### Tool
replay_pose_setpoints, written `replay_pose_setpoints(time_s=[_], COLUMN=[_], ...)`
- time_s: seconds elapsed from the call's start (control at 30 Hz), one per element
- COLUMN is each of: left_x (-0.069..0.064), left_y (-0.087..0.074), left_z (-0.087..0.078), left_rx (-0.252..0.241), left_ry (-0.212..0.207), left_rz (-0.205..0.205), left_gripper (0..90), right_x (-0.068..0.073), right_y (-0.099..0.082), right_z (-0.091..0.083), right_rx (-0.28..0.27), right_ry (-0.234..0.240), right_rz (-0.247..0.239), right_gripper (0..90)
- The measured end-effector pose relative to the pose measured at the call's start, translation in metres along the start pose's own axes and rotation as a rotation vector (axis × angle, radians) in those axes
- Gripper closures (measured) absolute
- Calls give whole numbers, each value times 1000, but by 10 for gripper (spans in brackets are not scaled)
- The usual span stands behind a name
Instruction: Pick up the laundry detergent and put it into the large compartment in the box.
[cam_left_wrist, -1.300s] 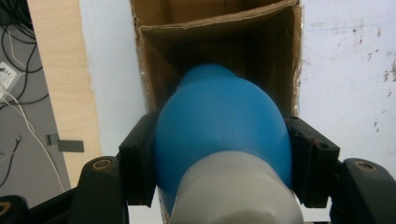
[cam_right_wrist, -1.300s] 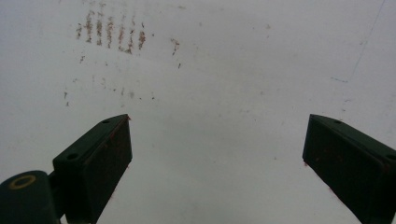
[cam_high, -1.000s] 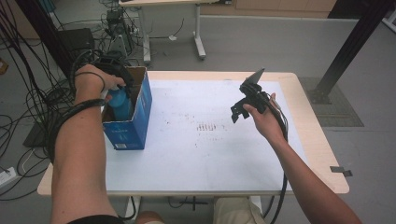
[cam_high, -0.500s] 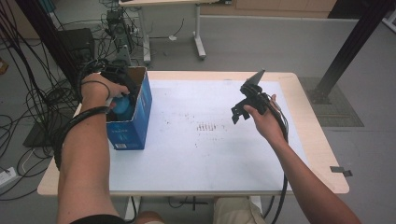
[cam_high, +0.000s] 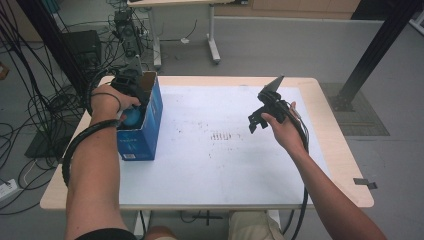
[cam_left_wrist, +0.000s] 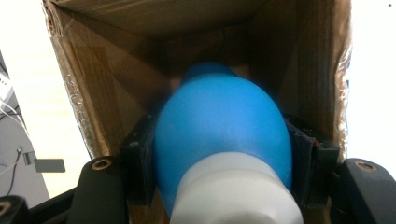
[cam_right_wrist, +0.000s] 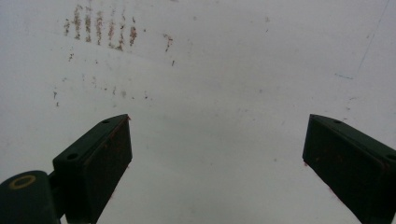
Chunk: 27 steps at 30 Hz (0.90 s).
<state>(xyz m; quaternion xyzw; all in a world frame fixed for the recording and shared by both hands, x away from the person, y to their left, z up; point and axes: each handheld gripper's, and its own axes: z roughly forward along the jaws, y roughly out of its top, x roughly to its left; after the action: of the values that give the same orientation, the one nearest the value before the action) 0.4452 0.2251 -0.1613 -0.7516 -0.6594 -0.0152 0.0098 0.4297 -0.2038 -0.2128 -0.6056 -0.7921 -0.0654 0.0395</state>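
An open cardboard box (cam_high: 145, 131) with blue printed sides stands at the table's left edge. My left gripper (cam_high: 132, 101) reaches down into it from above and is shut on a blue rounded bulb (cam_high: 133, 118) with a white end. In the left gripper view the bulb (cam_left_wrist: 219, 123) sits squeezed between both pads (cam_left_wrist: 138, 168), white end (cam_left_wrist: 236, 193) nearest the camera, with the box's brown inner walls (cam_left_wrist: 107, 74) all round. My right gripper (cam_high: 255, 120) hovers over the white sheet right of centre. Its fingers (cam_right_wrist: 100, 156) stand wide open with nothing between them.
A white sheet (cam_high: 225, 165) covers the wooden table and carries small brown smudges (cam_high: 219, 135) near its middle, also under the right gripper (cam_right_wrist: 100, 25). Cables (cam_high: 30, 120) lie on the floor at left. A black post (cam_high: 370, 55) stands at the far right.
My left hand has sunk with the blue bulb deeper into the box and shifted slightly toward its far end. The right hand has stayed where it was.
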Motion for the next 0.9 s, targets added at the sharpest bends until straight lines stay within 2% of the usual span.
replay_pose_setpoints(time_s=[0.9], left_x=[-1], left_y=[2], left_z=[2], left_rx=[-2], left_ry=[3], left_rz=[-14], left_gripper=[371], right_x=[-1], right_y=[-1], right_z=[-3], right_rx=[-6], right_ry=[7], right_rz=[1], right_gripper=[79])
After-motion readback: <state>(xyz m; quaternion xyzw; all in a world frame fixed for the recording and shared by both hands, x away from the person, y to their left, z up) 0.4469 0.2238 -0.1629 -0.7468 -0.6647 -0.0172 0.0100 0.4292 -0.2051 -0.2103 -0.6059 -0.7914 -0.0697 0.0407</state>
